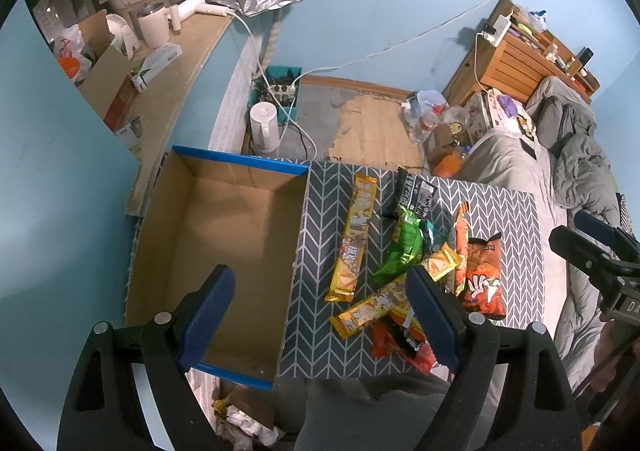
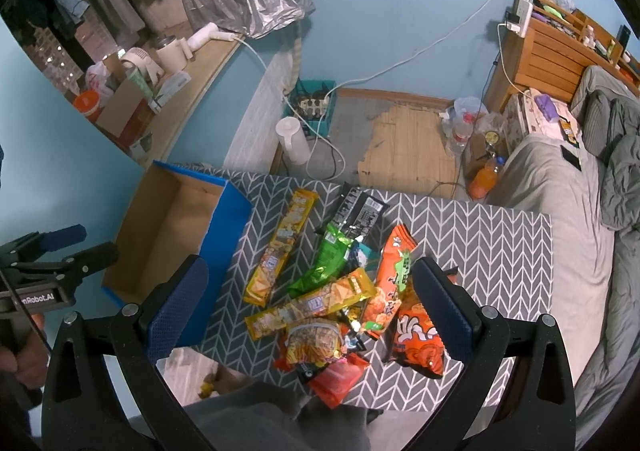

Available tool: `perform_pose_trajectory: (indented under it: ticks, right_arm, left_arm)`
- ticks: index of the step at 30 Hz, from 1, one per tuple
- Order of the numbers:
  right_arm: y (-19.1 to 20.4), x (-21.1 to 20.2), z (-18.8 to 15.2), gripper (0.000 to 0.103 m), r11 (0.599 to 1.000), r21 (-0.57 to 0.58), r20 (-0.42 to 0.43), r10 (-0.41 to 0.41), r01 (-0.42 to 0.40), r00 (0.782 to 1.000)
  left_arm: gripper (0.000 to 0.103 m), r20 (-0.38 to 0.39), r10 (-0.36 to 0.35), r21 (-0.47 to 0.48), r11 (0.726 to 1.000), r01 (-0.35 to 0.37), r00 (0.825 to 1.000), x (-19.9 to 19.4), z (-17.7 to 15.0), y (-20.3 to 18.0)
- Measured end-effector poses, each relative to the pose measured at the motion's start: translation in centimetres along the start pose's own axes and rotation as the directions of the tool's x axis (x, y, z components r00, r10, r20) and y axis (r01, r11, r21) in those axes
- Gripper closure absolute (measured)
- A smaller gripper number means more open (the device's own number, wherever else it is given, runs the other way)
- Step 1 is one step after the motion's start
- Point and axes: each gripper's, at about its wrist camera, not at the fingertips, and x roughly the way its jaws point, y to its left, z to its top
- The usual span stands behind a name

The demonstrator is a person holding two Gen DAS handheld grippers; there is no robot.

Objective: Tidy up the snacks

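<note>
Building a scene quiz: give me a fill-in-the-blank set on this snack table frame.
1. The cardboard box holds ____ snacks.
2. The snack pile lies on the ____-patterned table mat.
3. The left gripper and right gripper are both ____.

Missing: no; chevron; open

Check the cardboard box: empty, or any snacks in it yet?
Empty. The box shows only bare cardboard floor in both views; every snack packet lies on the patterned table beside it.
</note>
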Motion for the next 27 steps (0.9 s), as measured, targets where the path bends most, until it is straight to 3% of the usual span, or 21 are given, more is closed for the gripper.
perform_pose_trajectory:
  ticks: [27]
  right_arm:
    - [-1.2, -0.3, -0.3, 0.002, 1.0, 0.009, -0.005, -0.004, 0.004, 1.0]
  left_arm:
    - [0.014, -0.01, -0.018, 0.015, 1.0, 0.018, 1.0, 0.4, -0.4, -1.3]
